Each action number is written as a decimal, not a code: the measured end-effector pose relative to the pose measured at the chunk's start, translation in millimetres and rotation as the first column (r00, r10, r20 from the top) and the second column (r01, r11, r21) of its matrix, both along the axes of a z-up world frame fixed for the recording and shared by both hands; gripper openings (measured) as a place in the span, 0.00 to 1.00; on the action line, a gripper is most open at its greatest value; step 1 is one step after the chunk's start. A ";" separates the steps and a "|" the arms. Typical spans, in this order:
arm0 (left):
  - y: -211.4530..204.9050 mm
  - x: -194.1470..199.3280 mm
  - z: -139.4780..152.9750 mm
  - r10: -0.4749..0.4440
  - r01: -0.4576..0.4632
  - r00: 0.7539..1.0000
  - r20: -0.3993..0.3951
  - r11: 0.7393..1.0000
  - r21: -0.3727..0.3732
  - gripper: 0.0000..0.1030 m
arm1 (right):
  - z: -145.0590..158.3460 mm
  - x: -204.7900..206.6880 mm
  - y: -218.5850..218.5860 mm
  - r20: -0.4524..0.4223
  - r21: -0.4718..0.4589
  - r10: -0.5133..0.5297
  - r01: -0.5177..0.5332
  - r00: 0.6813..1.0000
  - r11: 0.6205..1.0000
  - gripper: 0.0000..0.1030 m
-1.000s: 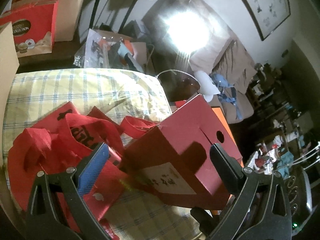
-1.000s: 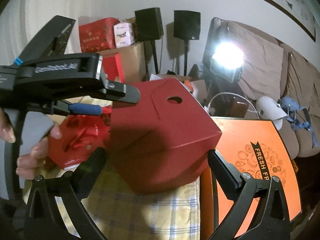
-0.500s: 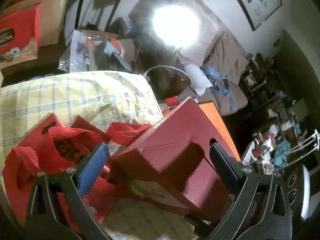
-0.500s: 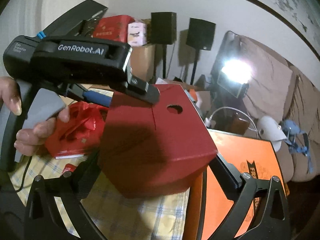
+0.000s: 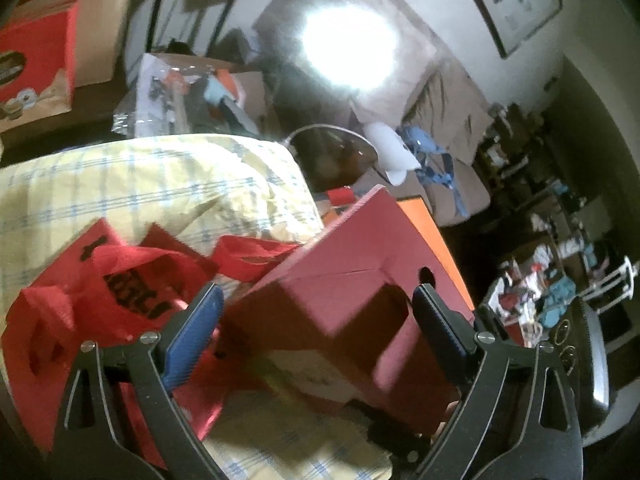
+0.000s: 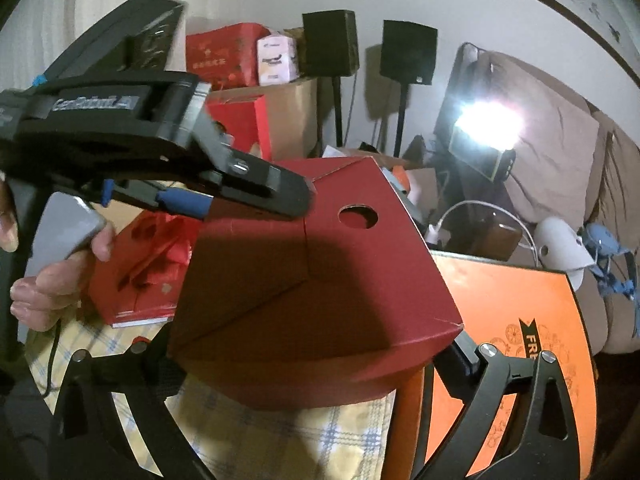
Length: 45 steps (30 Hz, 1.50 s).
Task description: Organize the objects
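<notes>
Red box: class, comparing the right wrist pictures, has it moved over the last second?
Yes. The red box has tipped and risen between the two grippers, its round hole now higher against the orange box beside it.

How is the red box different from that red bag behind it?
The box is stiff card with sharp edges; the bag is soft and crumpled. The box is tilted up off the checked cloth; the bag lies on it. The box has a round hole; the bag has handles. Both are red.

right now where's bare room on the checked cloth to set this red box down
Bare cloth lies behind the red bag, toward the far edge, and a strip under the red box. The orange box and bag crowd both sides.
</notes>
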<state>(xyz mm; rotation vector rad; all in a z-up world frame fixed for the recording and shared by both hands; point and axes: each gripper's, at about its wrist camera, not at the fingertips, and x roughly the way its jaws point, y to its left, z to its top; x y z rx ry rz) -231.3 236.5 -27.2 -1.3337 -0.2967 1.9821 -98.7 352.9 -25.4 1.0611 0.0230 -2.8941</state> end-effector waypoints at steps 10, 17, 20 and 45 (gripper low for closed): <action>-60.2 25.5 -5.8 0.153 -0.159 0.986 0.067 0.982 0.098 0.95 | 9.2 4.5 43.5 0.067 -0.356 -0.094 0.111 0.993 0.928 0.97; -58.1 43.4 -32.1 0.101 -0.124 0.980 0.173 0.984 0.131 0.95 | 3.0 15.0 70.5 0.128 -0.586 -0.115 0.169 0.985 0.793 0.97; -51.6 45.7 -43.2 0.082 -0.114 0.974 0.213 0.983 0.145 0.94 | -5.3 23.0 77.5 0.164 -0.681 -0.100 0.186 0.981 0.709 0.97; -23.6 61.6 -44.9 -0.020 -0.035 0.971 0.237 0.974 0.223 0.81 | -16.8 80.1 89.3 0.287 -0.741 -0.147 0.317 0.947 0.592 0.98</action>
